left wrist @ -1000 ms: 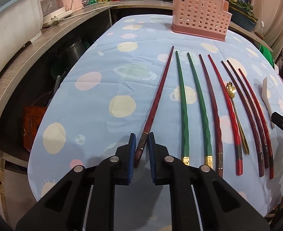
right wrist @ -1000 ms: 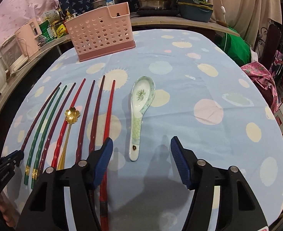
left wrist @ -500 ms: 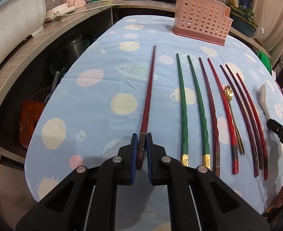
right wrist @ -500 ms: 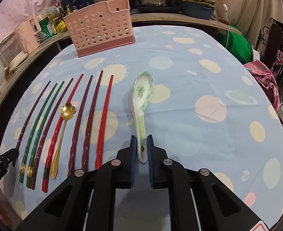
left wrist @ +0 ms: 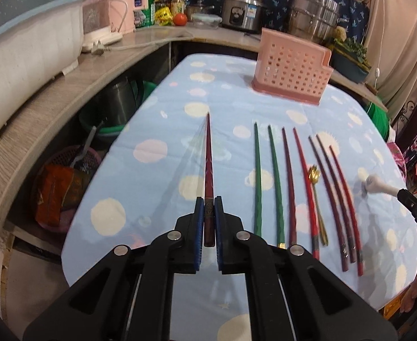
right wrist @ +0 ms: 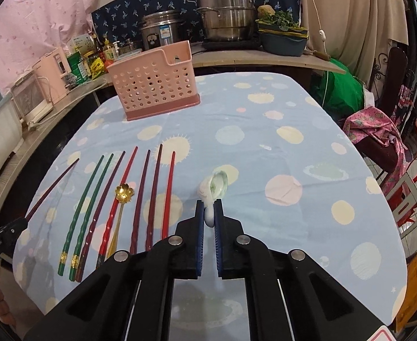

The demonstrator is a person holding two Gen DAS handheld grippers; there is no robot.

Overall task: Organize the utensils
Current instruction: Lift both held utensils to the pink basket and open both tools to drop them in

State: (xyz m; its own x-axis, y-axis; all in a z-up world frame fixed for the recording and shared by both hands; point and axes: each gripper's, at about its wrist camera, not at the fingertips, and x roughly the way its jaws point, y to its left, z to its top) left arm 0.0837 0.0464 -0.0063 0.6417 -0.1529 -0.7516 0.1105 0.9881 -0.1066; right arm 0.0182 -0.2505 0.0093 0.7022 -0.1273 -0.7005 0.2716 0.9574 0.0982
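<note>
Left fingers point(left wrist: 207, 221) pinch a dark red chopstick point(left wrist: 208, 164), right fingers point(right wrist: 209, 217) clamp the ceramic spoon point(right wrist: 217, 189); no readable writing nearby.

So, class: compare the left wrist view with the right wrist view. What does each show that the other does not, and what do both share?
Only the left wrist view: the left gripper shut on a dark red chopstick, plus a round red tomato on the counter.

Only the right wrist view: the right gripper shut on the white ceramic spoon, and a pink patterned cloth on a chair.

Both: the pink perforated plastic basket, two green chopsticks, the gold flower-shaped spoon, and the blue spotted tablecloth.
</note>
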